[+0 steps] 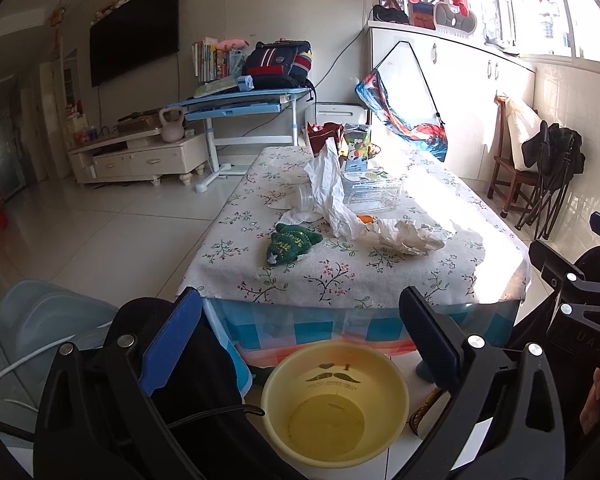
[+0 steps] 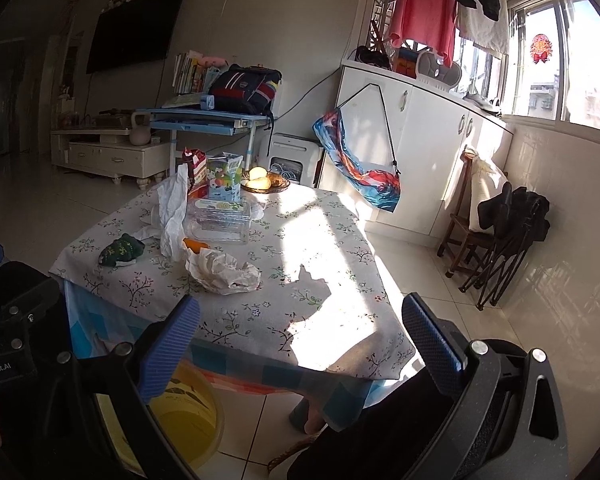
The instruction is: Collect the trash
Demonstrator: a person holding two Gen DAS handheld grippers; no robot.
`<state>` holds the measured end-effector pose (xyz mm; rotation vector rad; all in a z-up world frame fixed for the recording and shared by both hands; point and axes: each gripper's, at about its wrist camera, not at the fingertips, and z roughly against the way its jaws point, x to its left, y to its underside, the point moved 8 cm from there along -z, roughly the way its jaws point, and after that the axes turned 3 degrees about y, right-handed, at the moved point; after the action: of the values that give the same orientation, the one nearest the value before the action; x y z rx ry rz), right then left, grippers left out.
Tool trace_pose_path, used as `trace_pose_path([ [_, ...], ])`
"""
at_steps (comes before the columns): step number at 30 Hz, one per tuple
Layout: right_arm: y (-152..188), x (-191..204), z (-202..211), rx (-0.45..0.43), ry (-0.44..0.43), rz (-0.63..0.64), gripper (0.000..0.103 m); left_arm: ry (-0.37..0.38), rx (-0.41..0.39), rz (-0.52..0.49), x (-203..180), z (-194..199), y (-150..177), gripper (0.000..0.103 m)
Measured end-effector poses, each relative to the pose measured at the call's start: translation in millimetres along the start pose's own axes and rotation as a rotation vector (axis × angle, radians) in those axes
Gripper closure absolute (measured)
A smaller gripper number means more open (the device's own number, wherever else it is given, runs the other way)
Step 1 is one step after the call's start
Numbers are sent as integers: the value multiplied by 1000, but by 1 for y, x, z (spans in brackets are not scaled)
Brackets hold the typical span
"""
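Lying near the middle of the flower-printed tablecloth [image 1: 340,276]: a crumpled white paper wad [image 1: 408,234], sitting just beside a long twisted white plastic wrapper [image 1: 332,188] that is rising upright from the cloth. Peeking out between the two, touching both: a small orange piece [image 1: 365,219], possibly fruit peel, too small to tell. Resting just behind the wrapper: a clear rectangular plastic box [image 1: 374,196], and to the wrapper's left a clear plastic cup [image 1: 306,197] lying on its side. Sitting apart on the cloth, nearer the table's left edge: a small dark green plush toy [image 1: 290,243]. Standing at the far end of the table: a printed carton with fruit pictures [image 2: 223,178] and a shallow dish of pale round fruit [image 2: 265,182]. Waiting on the tiled floor below the table's near edge: a round yellow plastic basin [image 1: 334,402], holding nothing. Hovering short of the table, well apart from the trash: the left gripper [image 1: 300,334] and the right gripper [image 2: 300,336], both spread wide with blue pads gripping nothing.
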<state>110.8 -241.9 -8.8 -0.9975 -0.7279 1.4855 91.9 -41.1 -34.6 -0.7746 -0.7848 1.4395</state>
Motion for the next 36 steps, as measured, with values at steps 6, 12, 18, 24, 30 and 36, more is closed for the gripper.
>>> trace_pose_path([
  [6, 2, 4, -2, 9, 2, 21, 6, 3, 7, 15, 3, -3, 2, 7],
  [12, 2, 5, -3, 13, 2, 24, 6, 2, 9, 8, 2, -5, 4, 7],
  [18, 2, 5, -3, 14, 2, 24, 6, 2, 9, 7, 1, -5, 4, 7],
  [24, 3, 6, -4, 18, 1, 25, 6, 2, 11, 10, 1, -6, 5, 7],
  [30, 5, 7, -5, 21, 0, 24, 6, 3, 13, 9, 1, -7, 6, 7],
  [36, 7, 9, -7, 29, -3, 26, 6, 3, 13, 10, 1, -7, 7, 7],
])
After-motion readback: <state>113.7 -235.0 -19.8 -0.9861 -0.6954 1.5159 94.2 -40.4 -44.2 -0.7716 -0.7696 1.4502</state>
